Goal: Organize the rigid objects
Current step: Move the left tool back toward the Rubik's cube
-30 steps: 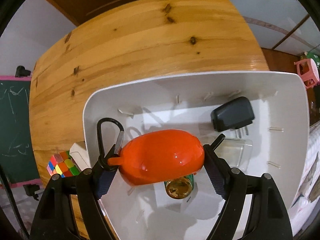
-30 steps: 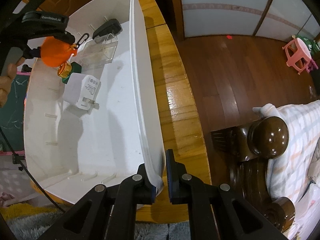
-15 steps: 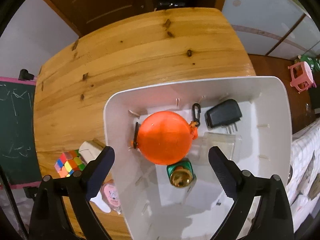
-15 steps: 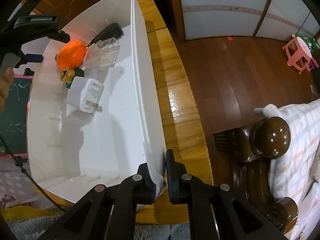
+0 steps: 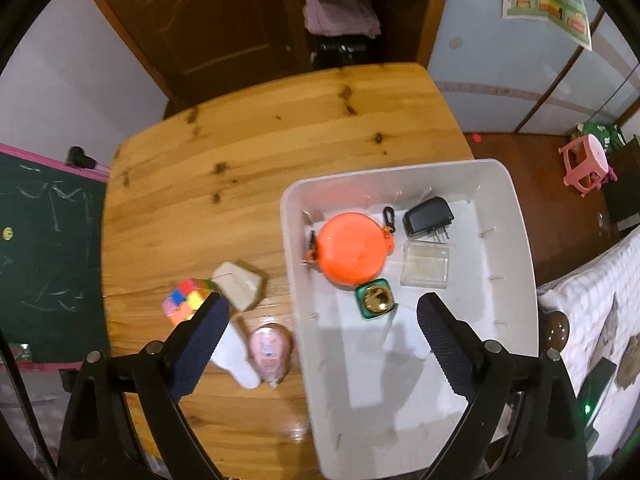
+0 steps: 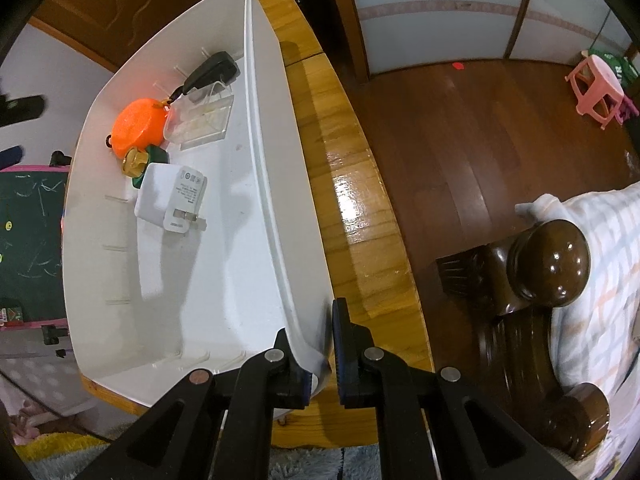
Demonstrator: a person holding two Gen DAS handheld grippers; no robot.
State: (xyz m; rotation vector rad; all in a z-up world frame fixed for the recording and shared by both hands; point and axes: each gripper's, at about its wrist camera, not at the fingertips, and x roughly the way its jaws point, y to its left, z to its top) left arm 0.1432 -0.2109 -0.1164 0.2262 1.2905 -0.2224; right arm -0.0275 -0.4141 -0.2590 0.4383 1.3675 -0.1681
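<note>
The white bin (image 5: 516, 216) stands on the right part of the wooden table (image 5: 240, 160). In it lie an orange round case (image 5: 352, 248) with a black clip, a black charger (image 5: 428, 216), a clear plastic box (image 5: 426, 264) and a green bottle with a gold cap (image 5: 376, 300). The right wrist view also shows a white charger (image 6: 172, 196) in the bin (image 6: 280, 200). High above the bin's left wall, my left gripper (image 5: 322, 300) is open and holds nothing. My right gripper (image 6: 316, 328) is shut on the bin's near corner rim.
Left of the bin on the table lie a colour cube (image 5: 186, 300), a beige block (image 5: 240, 284), a pink item (image 5: 270, 352) and a white piece (image 5: 236, 356). A chalkboard (image 5: 40, 240) stands left. A dark wooden post (image 6: 548, 264) and a pink stool (image 6: 596, 84) are on the right.
My left gripper opened and let go of the orange case, which now lies in the bin. That gripper then rose well above the bin. The right gripper kept its hold.
</note>
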